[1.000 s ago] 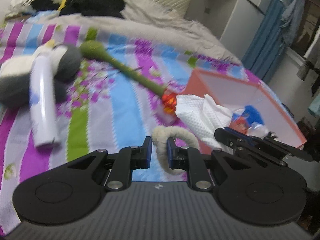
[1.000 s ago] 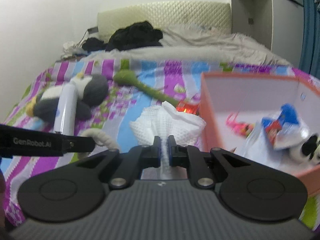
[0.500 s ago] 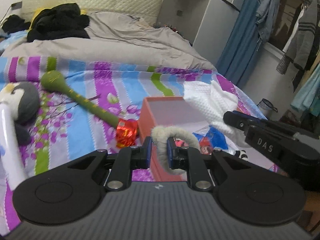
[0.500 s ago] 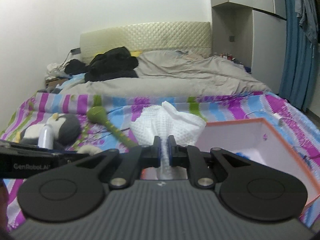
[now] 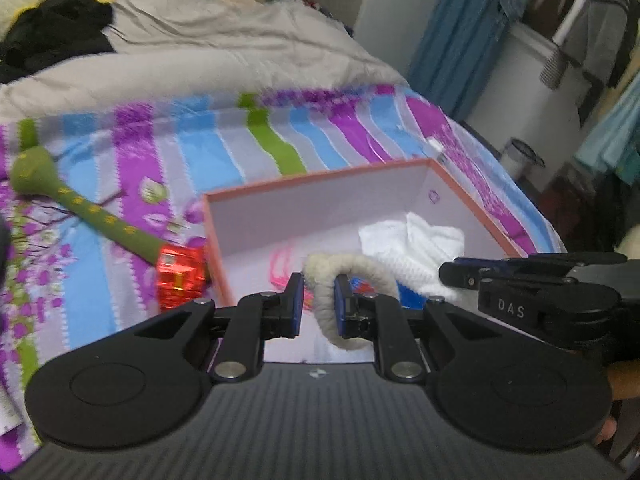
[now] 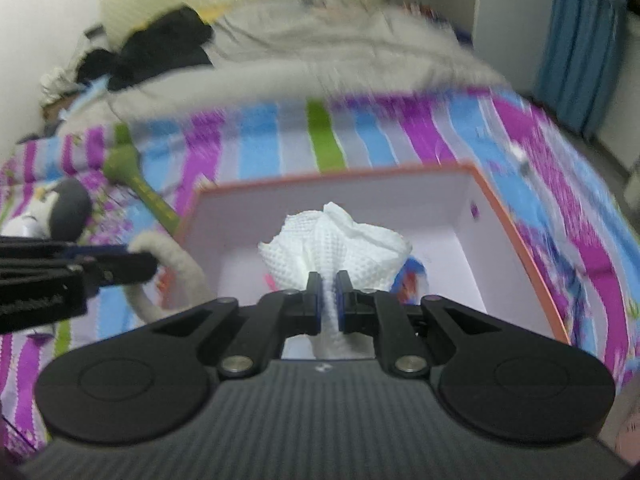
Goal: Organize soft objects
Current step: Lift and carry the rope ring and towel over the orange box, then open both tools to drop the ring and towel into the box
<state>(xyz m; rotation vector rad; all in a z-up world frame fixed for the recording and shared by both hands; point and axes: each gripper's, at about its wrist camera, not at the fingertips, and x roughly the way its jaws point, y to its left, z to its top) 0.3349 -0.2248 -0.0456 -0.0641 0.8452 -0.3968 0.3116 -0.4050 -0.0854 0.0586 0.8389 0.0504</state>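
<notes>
My left gripper [image 5: 317, 300] is shut on a cream fuzzy ring [image 5: 352, 276] and holds it over the near part of the orange-rimmed white box [image 5: 320, 200]. My right gripper [image 6: 327, 296] is shut on a crumpled white paper towel [image 6: 336, 240] and holds it over the middle of the box [image 6: 516, 236]. The towel [image 5: 412, 248] and right gripper [image 5: 520, 280] also show in the left wrist view. The left gripper [image 6: 60, 268] and ring [image 6: 172, 264] show at the left of the right wrist view. A blue-and-red item and pink strands lie in the box.
The box sits on a striped purple, blue and green bedspread [image 5: 160, 160]. A green stick toy [image 5: 80, 208] with a red end [image 5: 180, 276] lies left of the box. A grey and white plush [image 6: 60, 208] lies further left. A grey duvet [image 5: 200, 60] and black clothes [image 5: 52, 44] are behind.
Both grippers have moved right and forward over the box, carrying the ring and the towel. The views now tilt down into the box.
</notes>
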